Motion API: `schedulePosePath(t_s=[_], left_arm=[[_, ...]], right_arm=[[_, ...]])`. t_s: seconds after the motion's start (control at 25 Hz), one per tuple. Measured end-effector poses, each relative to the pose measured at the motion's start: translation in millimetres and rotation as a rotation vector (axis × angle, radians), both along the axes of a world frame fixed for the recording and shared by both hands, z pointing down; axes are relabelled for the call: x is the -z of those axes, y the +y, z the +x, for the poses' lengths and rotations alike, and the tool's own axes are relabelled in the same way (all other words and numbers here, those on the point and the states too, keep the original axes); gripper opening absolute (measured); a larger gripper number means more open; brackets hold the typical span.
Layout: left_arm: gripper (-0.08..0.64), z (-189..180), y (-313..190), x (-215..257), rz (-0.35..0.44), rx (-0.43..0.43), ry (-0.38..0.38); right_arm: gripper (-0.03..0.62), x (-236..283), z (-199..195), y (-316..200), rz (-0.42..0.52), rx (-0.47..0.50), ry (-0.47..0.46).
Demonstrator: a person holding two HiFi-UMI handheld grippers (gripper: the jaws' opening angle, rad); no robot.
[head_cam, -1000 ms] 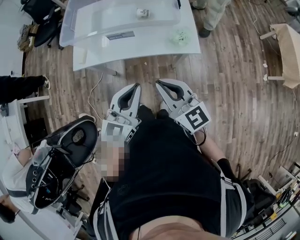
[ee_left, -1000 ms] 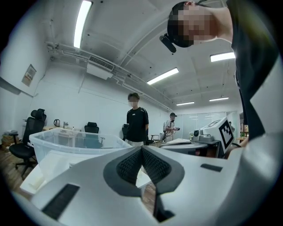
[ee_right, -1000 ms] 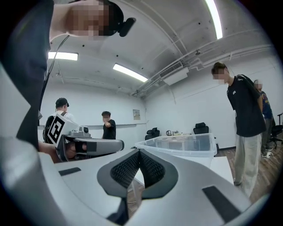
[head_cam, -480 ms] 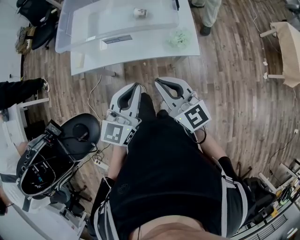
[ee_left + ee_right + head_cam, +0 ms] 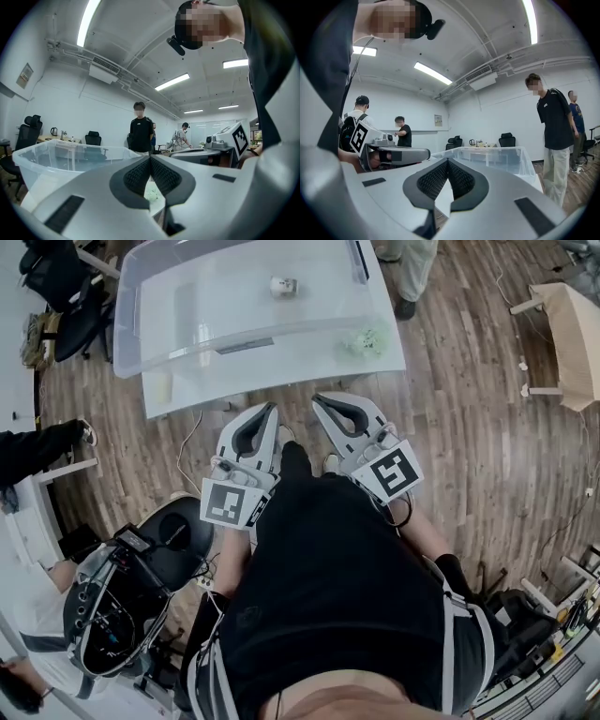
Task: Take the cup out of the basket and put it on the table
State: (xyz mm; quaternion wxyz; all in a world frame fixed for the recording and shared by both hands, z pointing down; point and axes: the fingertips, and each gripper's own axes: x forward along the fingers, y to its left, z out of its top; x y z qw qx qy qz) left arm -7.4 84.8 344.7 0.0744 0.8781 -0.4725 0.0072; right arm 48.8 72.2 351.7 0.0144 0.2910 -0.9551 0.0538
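A see-through plastic basket (image 5: 187, 310) with rounded corners takes up most of the white table (image 5: 300, 367). The cup (image 5: 283, 285) is inside it, a small pale thing lying alone on the basket floor near the far middle. It is too small to tell whether it stands upright or lies on its side. To the right of the basket, out on the bare tabletop, sits a crumpled green-and-white wad (image 5: 366, 340).

Both grippers are held low in front of the person's dark shirt, short of the table's near edge and well apart from the basket and cup. The left gripper (image 5: 273, 408) has its jaws closed tip to tip with nothing between them. In the left gripper view the ribbed black pads (image 5: 140, 176) meet at the point, and the wad shows through the gap behind them. The right gripper (image 5: 317, 400) is closed the same way and is also empty, its pads (image 5: 437, 179) joined at the tip.

The gripper bodies are smooth grey plastic, with curved black rubber linings that carry a fine grid texture. Each has a white cube with black square markers. The basket walls are thin and glossy, and the floor (image 5: 469, 427) is wood-patterned planks.
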Motion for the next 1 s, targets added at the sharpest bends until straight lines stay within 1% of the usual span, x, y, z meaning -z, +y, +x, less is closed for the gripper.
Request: schedulePosePath(t_s=[0.36, 0.52, 0.72, 1.0], left_arm=[[0.018, -37.0, -36.3, 0.8, -0.001, -0.029, 0.018], [0.018, -52.9, -48.0, -1.0, -0.001, -0.046, 0.018], [0.017, -73.7, -55.3, -1.4, 0.009, -0.066, 0.029], [0.018, -84.9, -59.7, -9.8, -0.003, -0.108, 0.035]], right_arm=[[0.015, 1.6, -40.1, -34.4, 0.004, -0.013, 0.017], [0.017, -5.0, -55.8, -44.0, -0.014, -0.023, 0.053], [0.015, 2.8, -79.0, -53.6, 0.015, -0.047, 0.038], [0.017, -5.7, -88.8, -57.5, -0.002, -0.083, 0.074]])
